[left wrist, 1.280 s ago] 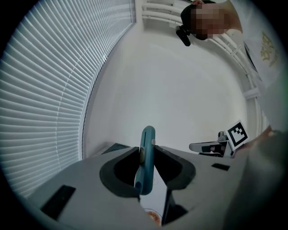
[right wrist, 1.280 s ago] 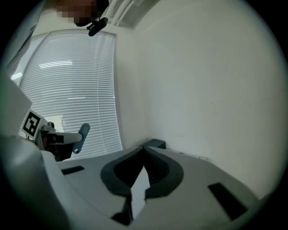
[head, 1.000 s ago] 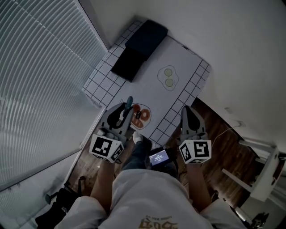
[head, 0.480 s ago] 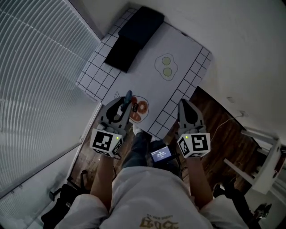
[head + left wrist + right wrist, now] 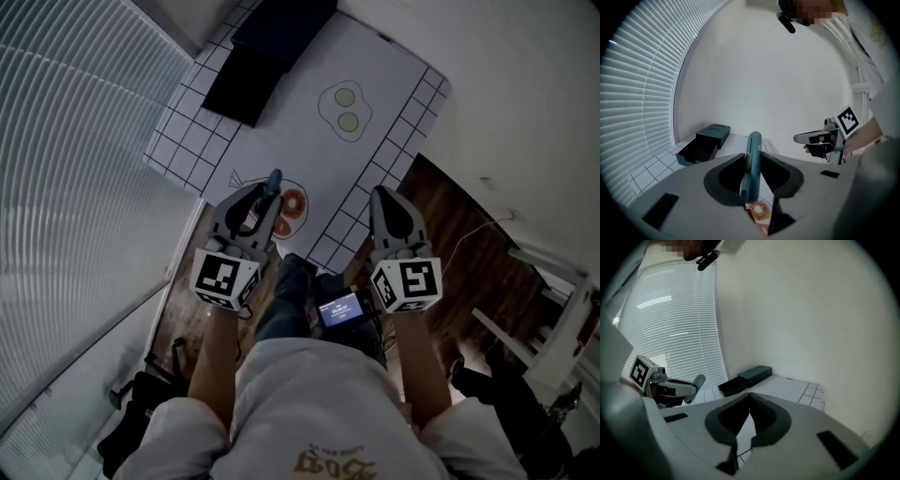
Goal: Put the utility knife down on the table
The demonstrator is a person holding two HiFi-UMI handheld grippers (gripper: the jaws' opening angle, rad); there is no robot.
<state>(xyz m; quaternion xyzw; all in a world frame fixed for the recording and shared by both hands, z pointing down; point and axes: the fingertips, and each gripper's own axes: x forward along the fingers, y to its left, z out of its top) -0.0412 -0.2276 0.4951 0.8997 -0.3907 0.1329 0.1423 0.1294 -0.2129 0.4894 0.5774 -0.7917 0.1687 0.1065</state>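
Head view: L gripper (image 5: 266, 195) nose-down

Slatted blinds (image 5: 66, 141) — dark wood floor (image 5: 464, 244)

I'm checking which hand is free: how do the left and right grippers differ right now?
The left gripper is clamped on a teal utility knife, which sticks out past its tips; the right gripper holds nothing. The left gripper's jaws stand apart around the knife's handle; the right gripper's jaws meet at the tips. Both point forward toward the table.
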